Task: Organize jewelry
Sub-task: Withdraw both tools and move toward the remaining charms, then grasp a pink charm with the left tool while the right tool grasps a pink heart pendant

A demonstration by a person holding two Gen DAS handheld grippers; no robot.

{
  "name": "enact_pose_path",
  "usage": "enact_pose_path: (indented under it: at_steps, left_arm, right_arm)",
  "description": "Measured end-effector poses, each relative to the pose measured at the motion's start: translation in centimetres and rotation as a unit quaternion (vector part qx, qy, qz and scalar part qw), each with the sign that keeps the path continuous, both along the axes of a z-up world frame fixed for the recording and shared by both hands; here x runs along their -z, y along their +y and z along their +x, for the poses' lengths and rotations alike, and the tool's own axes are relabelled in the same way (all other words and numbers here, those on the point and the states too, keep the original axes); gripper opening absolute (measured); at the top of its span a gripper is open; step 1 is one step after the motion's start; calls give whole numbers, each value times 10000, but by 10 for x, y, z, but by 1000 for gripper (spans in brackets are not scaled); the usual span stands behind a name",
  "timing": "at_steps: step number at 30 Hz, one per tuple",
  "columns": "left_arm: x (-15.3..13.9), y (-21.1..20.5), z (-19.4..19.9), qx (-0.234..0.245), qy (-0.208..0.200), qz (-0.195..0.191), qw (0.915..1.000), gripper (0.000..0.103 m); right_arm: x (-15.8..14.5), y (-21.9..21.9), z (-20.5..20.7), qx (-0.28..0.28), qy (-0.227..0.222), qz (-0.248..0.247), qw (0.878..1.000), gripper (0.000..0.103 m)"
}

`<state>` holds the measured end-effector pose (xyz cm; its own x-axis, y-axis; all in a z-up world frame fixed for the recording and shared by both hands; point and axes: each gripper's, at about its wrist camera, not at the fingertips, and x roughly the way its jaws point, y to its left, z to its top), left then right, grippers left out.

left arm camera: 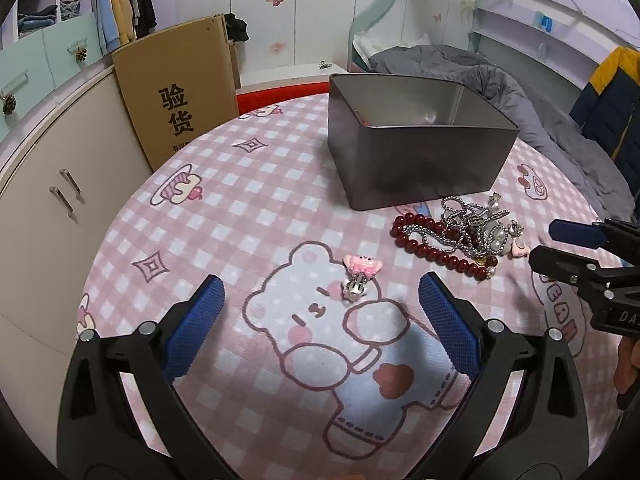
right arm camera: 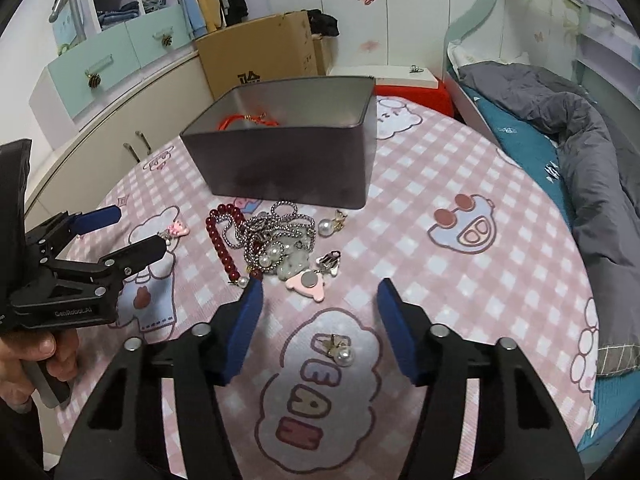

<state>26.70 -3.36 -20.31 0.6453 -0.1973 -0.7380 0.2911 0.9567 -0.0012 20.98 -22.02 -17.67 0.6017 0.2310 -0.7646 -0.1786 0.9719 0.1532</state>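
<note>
Two grippers hang over a pink checked cloth (right arm camera: 460, 184), and both have their jaws apart with nothing between the pads. The landmark here is the gray tin box (right arm camera: 288, 152), which stands open on the cloth.

The left gripper (left arm camera: 320, 320) points at a pink bear clip (left arm camera: 362, 270), which lies alone in front of the box. The right gripper (right arm camera: 316, 316) points at a star pearl earring (right arm camera: 338, 348), which lies farthest from the box, well in front of it. Just in front of the box sits a tangled pile: a dark red bead bracelet (right arm camera: 222, 240), a silver ball chain (right arm camera: 280, 224), some pearls, a pale green stone and a pink charm (right arm camera: 308, 282). Inside the box lies something with an orange-red cord (right arm camera: 236, 122).

What could go wrong: the earring is tiny and flat, so the pads may close on the cloth and miss it, or flick it away. The right gripper's blue finger (right arm camera: 250, 312) is just beside the end of the bead bracelet, so it may snag the beads and drag the whole pile. The chain is wound around other pieces, so pulling one may lift several.

Counted: two grippers, one box, one bear clip, one bead bracelet, one pink charm. The chains and loose earrings in the pile are too tangled to count.
</note>
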Motion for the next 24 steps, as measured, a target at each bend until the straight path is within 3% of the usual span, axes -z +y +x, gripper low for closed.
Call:
enact_pose_path:
  at_steps: [4, 8, 11, 12, 13, 14, 17, 24]
  left_arm:
    - [4, -4, 2, 32, 60, 26, 10000, 95]
    - [8, -7, 10, 97, 230, 9, 9997, 83]
    - [11, -12, 13, 203, 296, 30, 9994, 67]
    - [10, -14, 12, 277, 278, 0, 9992, 54]
    - [10, -15, 12, 327, 262, -19, 9991, 47]
    - [9, -16, 12, 367, 252, -45, 9990, 34]
    - [9, -17, 11, 463, 288, -212, 9983, 17]
    - [8, -10, 0, 486, 329, -493, 9971, 16]
  right_arm:
    - [4, -1, 4, 9, 41, -37, 10000, 46]
    - [7, 2, 8, -88, 18, -96, 9999, 43]
    - [10, 9, 11, -166, -47, -283, 9995, 40]
    - [11, 11, 11, -181, -66, -350, 9992, 36]
    - [11, 12, 12, -195, -84, -391, 9990, 33]
    - [11, 13, 12, -213, -88, -416, 9989, 21]
    - [11, 18, 13, -310, -129, -609, 9976, 21]
    - [8, 6, 6, -208, -152, -303, 9992, 21]
